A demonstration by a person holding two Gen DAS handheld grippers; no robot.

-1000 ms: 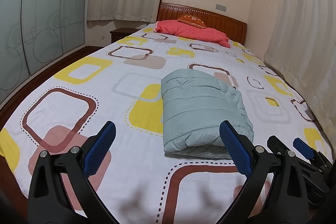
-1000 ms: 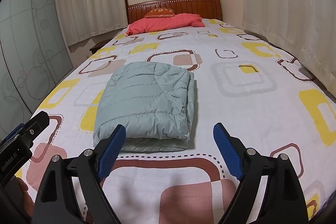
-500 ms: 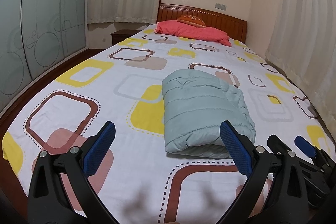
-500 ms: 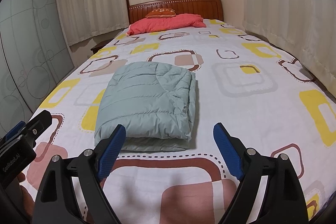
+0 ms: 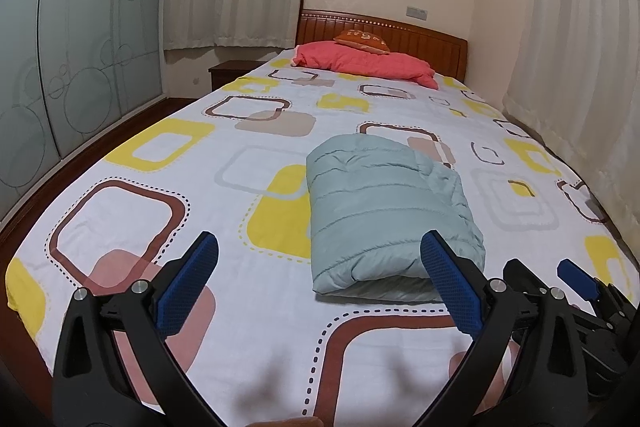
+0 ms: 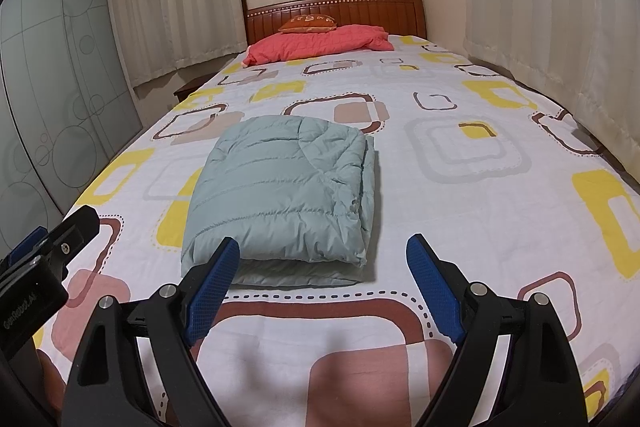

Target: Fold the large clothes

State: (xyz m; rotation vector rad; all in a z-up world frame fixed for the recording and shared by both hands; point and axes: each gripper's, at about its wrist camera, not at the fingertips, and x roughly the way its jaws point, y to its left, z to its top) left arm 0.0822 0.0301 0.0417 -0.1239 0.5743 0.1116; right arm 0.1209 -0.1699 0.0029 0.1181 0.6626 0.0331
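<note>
A pale green quilted jacket (image 5: 384, 211) lies folded into a thick rectangle on the patterned bedsheet (image 5: 168, 195); it also shows in the right wrist view (image 6: 284, 195). My left gripper (image 5: 320, 279) is open and empty, held above the sheet short of the jacket's near edge. My right gripper (image 6: 324, 279) is open and empty, also short of the jacket's near edge. Each gripper shows at the edge of the other's view.
A red pillow (image 5: 368, 65) with an orange cushion (image 5: 362, 39) lies by the wooden headboard (image 5: 400, 35). Curtains (image 5: 580, 75) hang close on the right. Glass wardrobe doors (image 5: 72, 59) and a nightstand (image 5: 230, 71) stand on the left.
Both grippers have pulled back slightly and tilted up, so the jacket sits a little farther off. Both stay open and empty. The jacket has not moved.
</note>
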